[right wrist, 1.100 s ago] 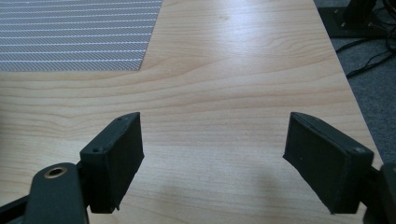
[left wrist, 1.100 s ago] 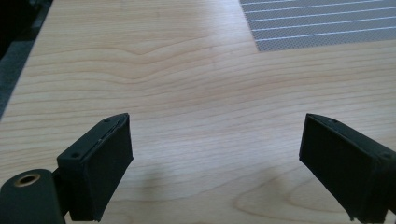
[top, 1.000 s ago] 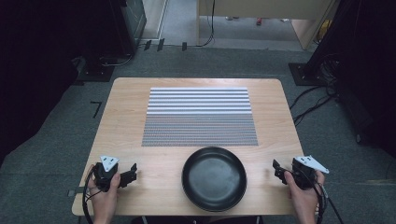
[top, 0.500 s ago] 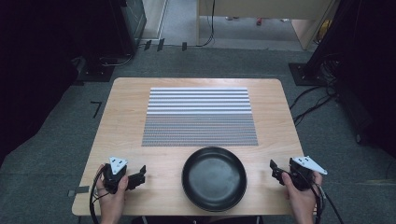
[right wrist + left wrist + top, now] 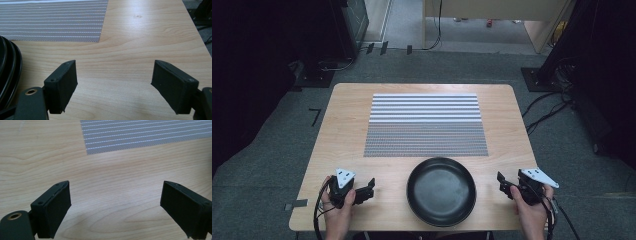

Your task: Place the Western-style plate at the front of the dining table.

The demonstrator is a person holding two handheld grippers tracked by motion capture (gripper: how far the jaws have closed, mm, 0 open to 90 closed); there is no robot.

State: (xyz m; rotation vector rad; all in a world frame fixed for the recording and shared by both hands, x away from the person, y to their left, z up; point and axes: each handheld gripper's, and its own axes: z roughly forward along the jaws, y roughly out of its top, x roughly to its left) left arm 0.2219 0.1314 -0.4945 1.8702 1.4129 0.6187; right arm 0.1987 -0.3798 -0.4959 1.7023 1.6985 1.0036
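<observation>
High view: black pan (image 5: 441, 191) between left tool (image 5: 371, 187) and right tool (image 5: 501, 181), both wide open, empty.

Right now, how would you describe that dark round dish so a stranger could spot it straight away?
Start at the wooden table and find the grey striped mat in its middle. Just in front of the mat, at the table's near edge between the two hand-held grippers, sits the black pan. It is the one round, glossy black thing there, shallow and empty.
</observation>
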